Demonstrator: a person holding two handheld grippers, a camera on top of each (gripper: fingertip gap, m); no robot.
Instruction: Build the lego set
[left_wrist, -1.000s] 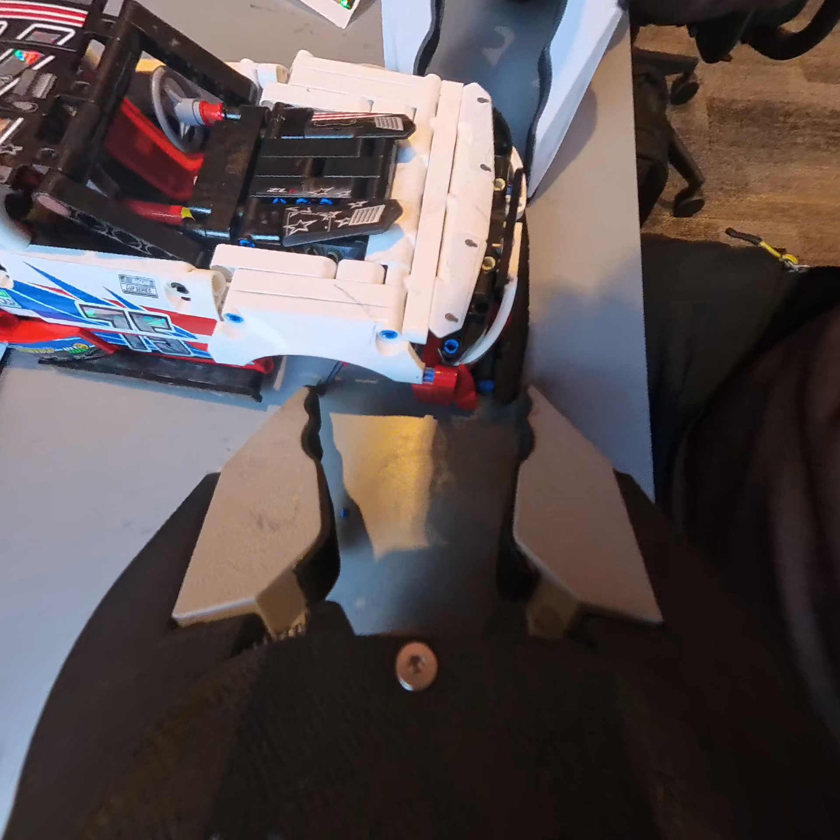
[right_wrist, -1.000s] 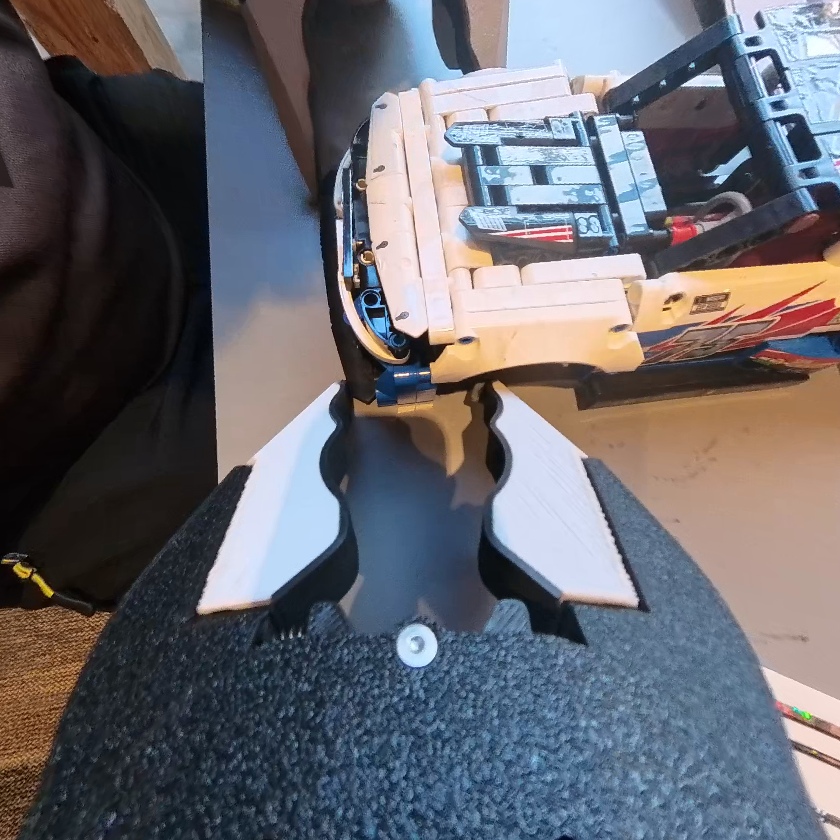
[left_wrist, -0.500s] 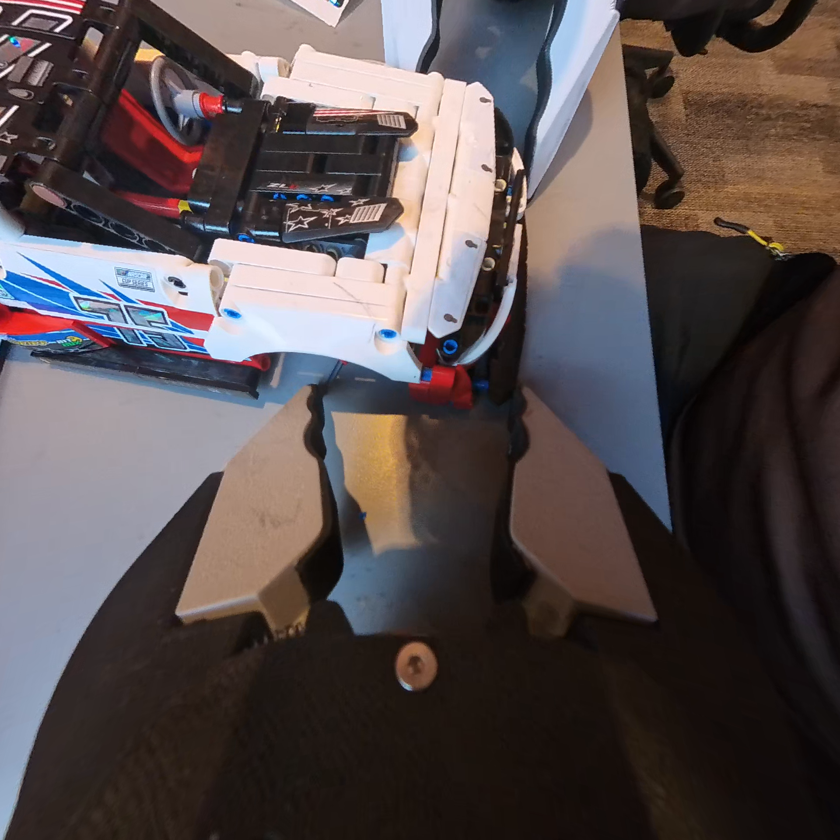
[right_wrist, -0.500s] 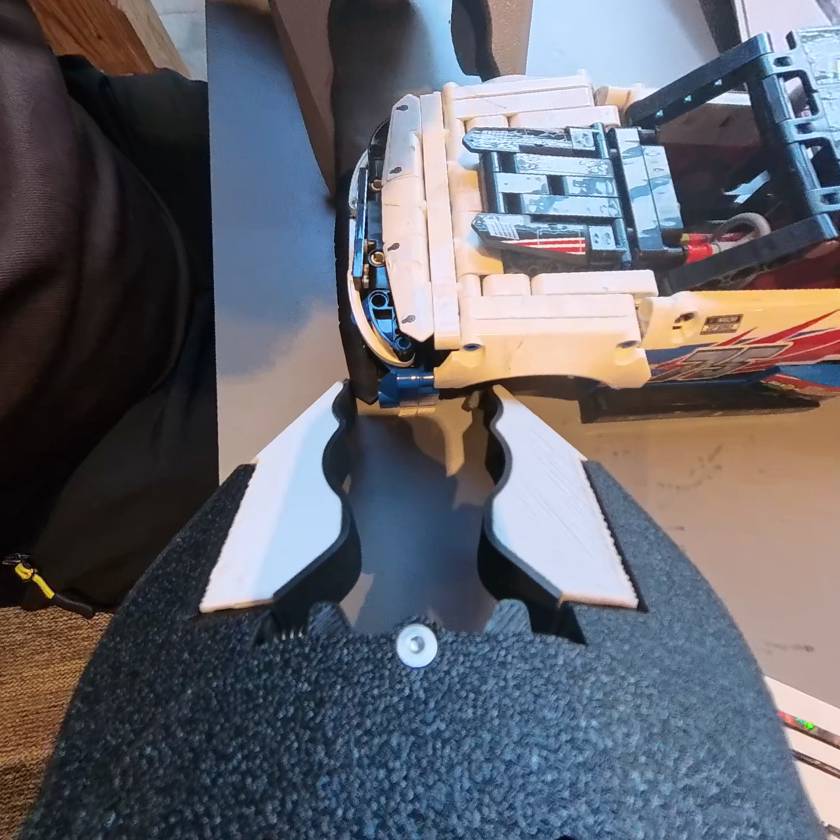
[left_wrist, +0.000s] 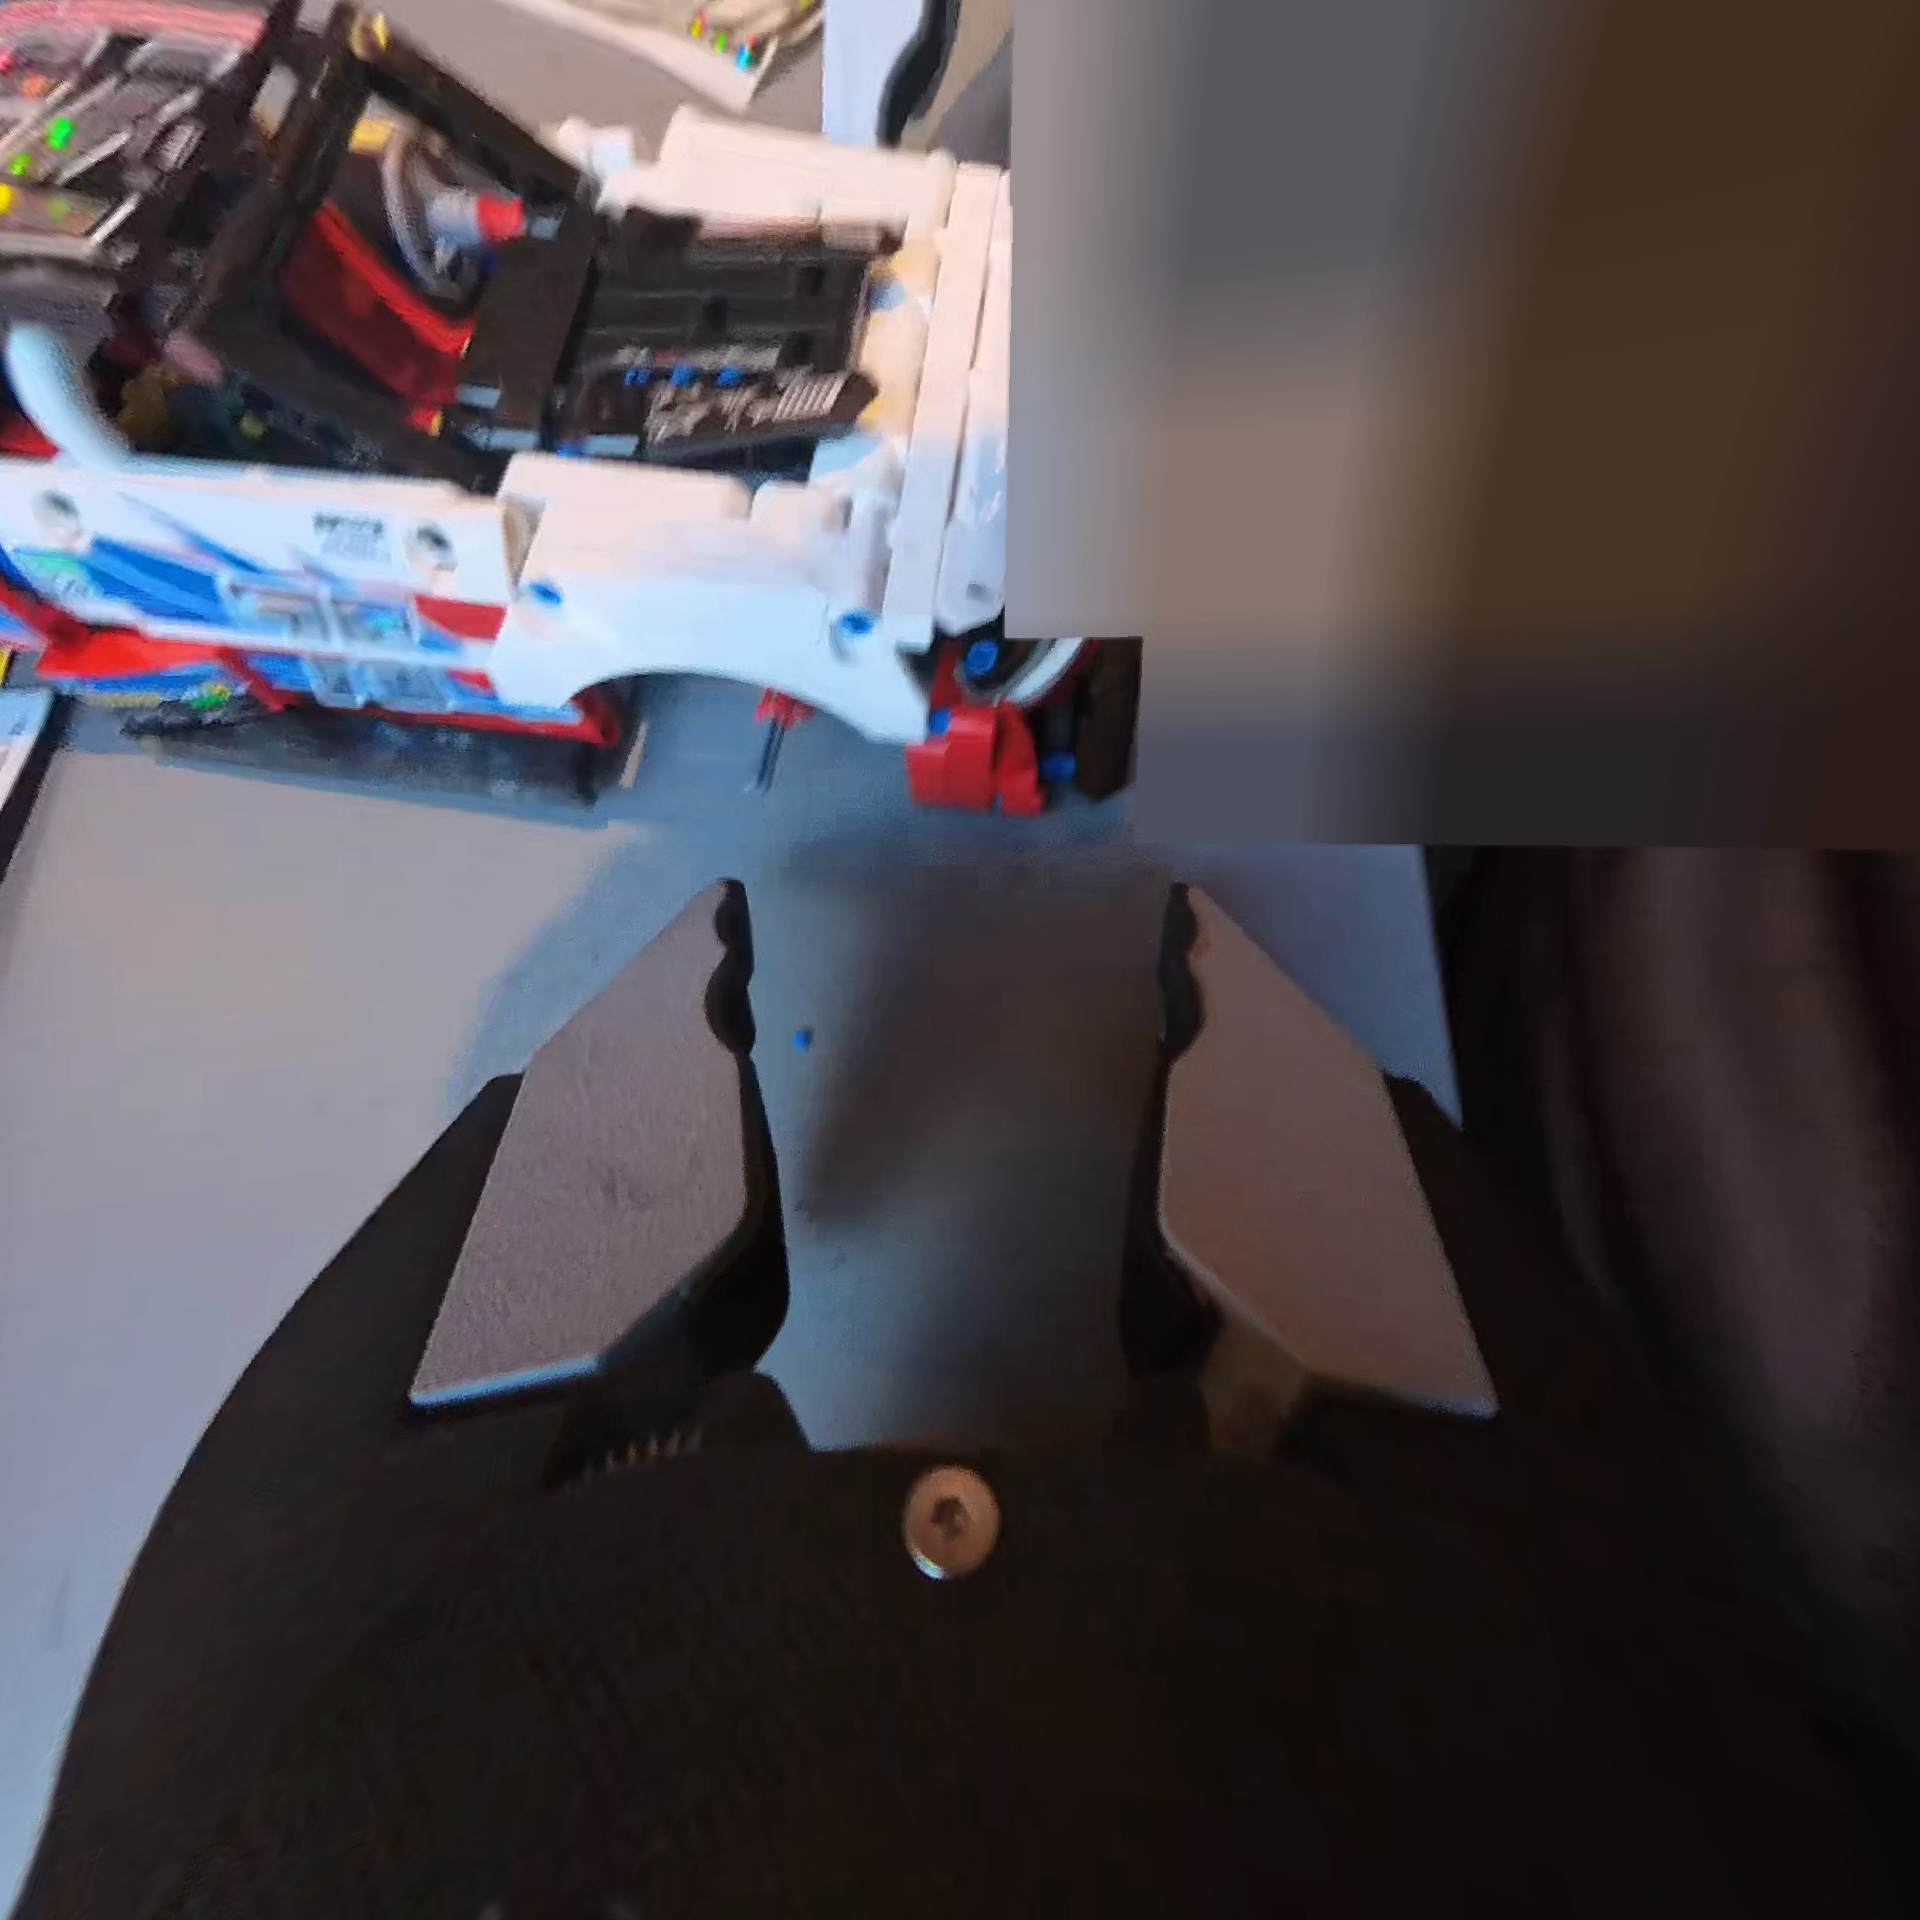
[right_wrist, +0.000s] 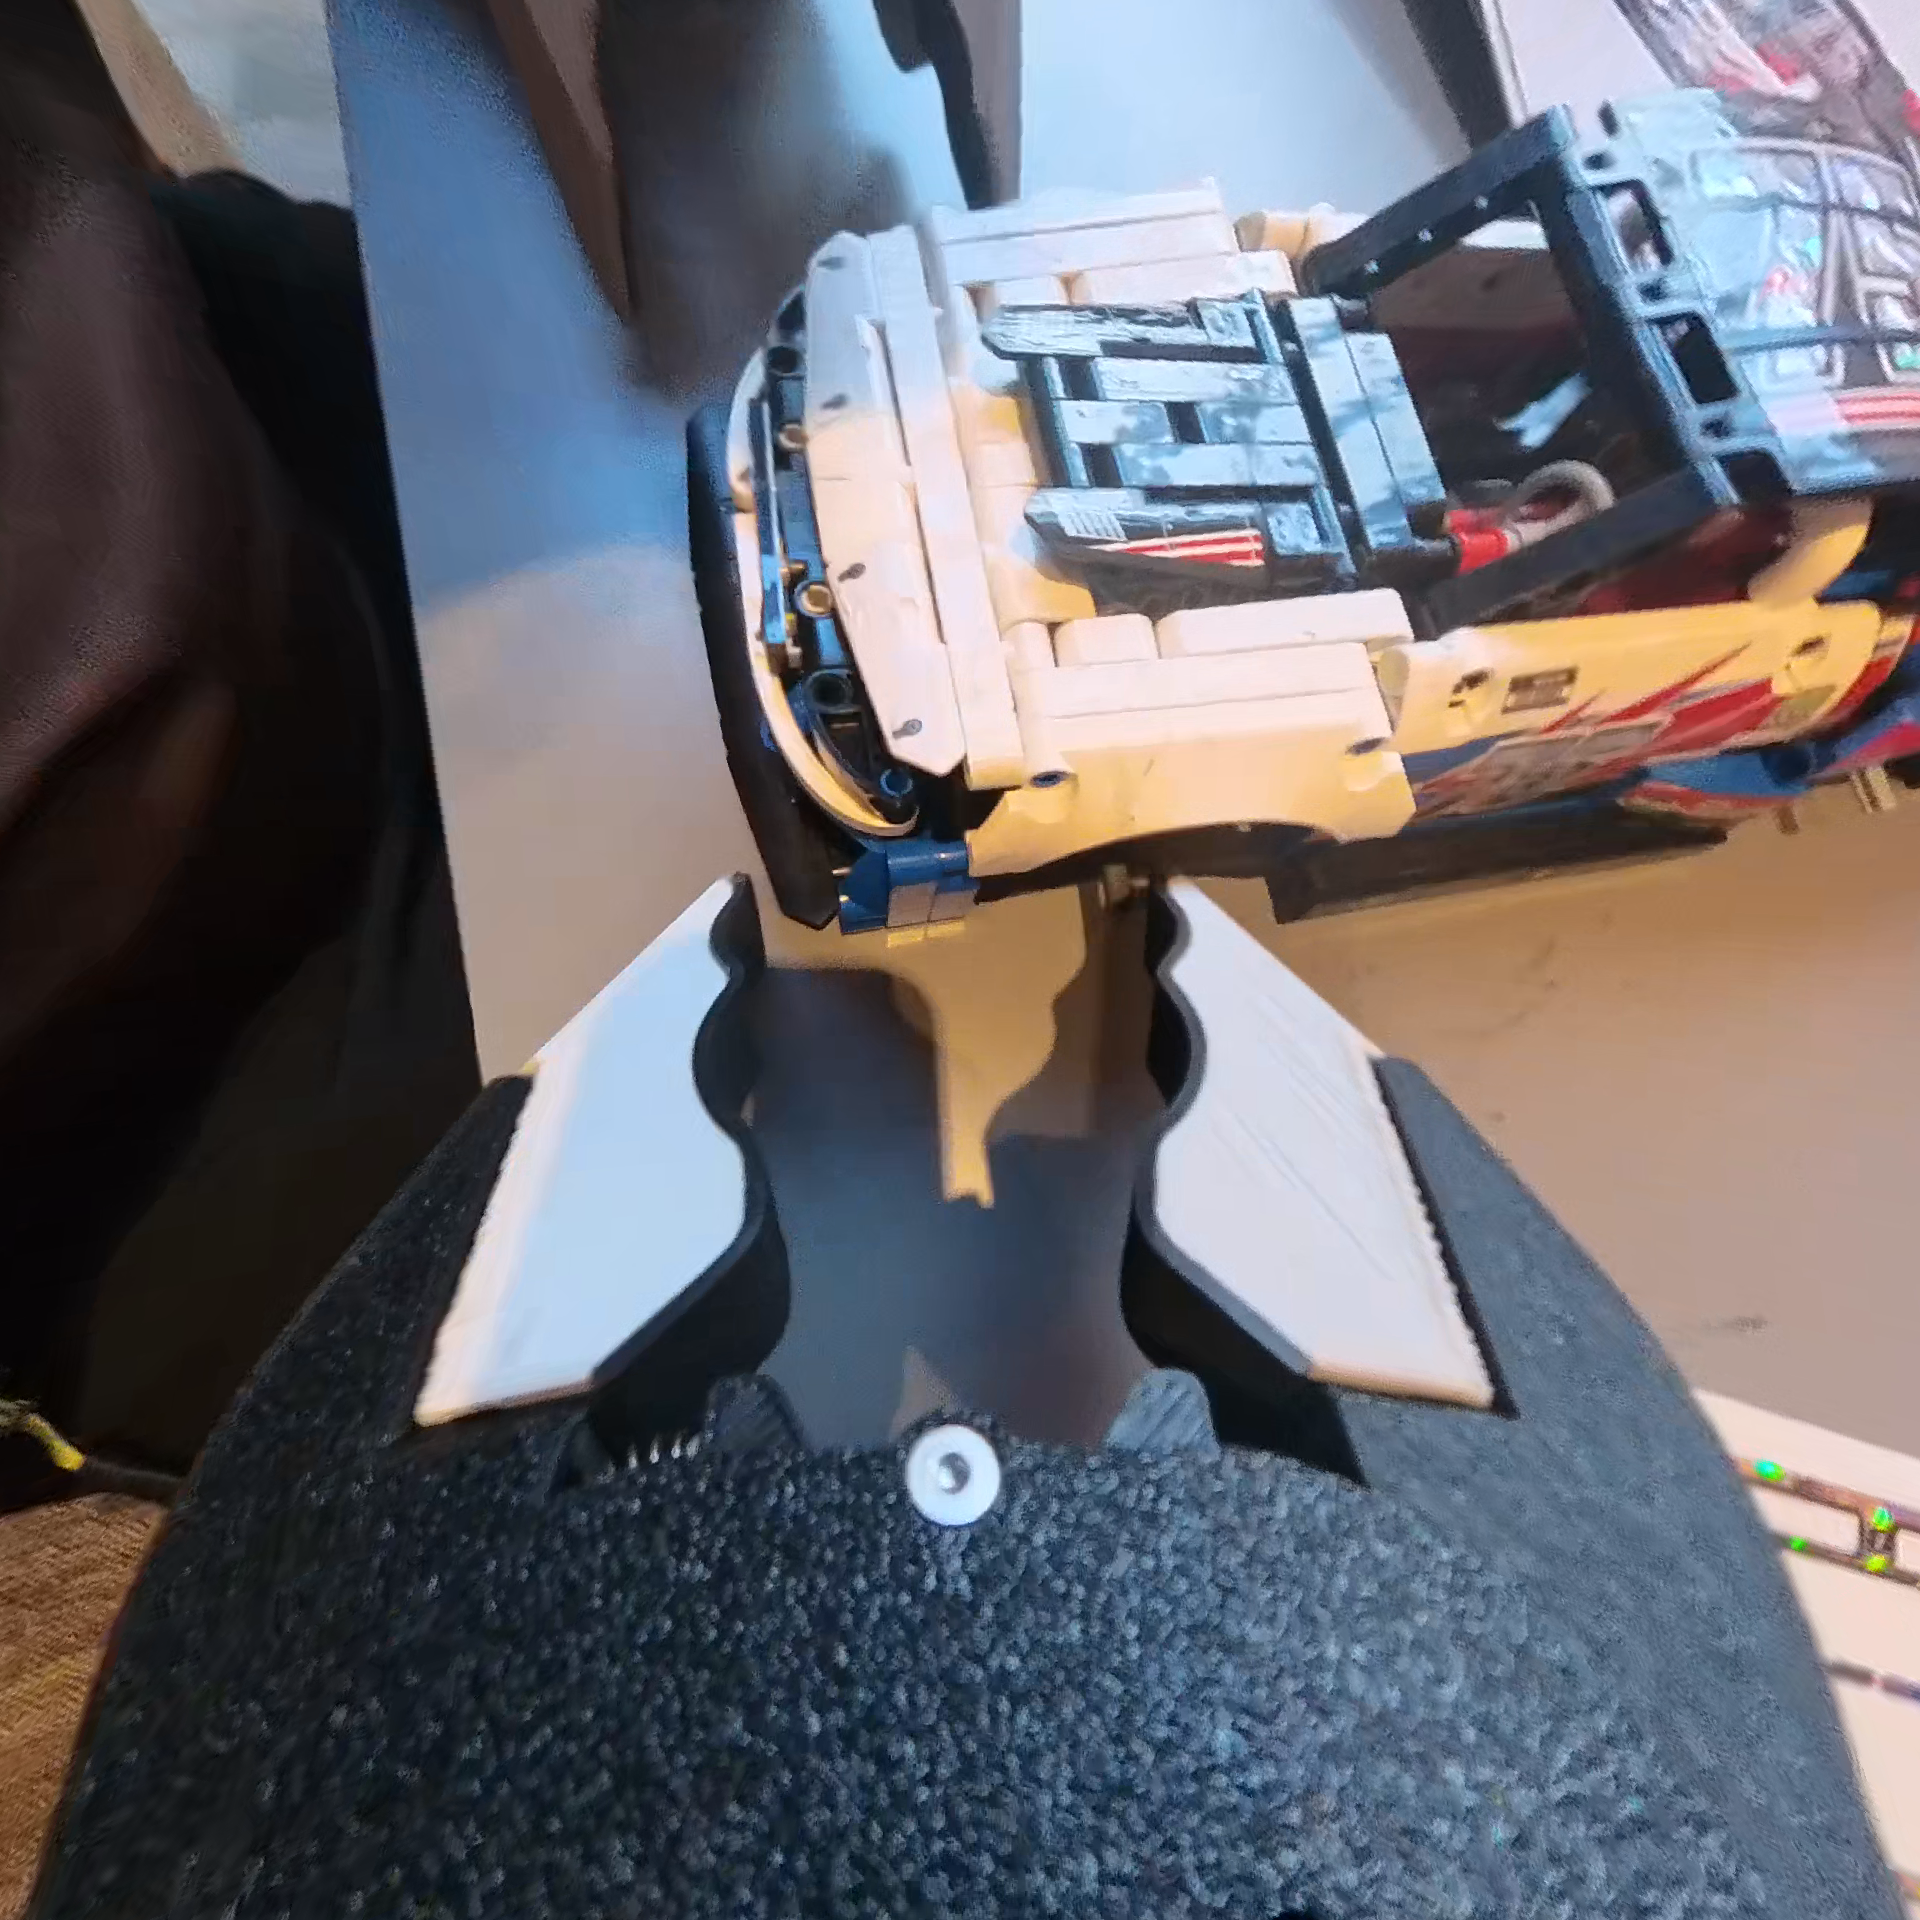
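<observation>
Your left gripper (left_wrist: 951, 914) spread and empty, your right gripper (right_wrist: 945, 904) spread, lego car (right_wrist: 1195, 665) on the counter (left_wrist: 260, 987) at upper frame

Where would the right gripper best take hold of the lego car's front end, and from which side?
Probably the front corner of the lego car at the blue block, approached from the car's near side, where the open right gripper already faces it. The block sticks out below the white fender, giving flat faces that fit between the fingers; the curved nose would likely slip.
</observation>
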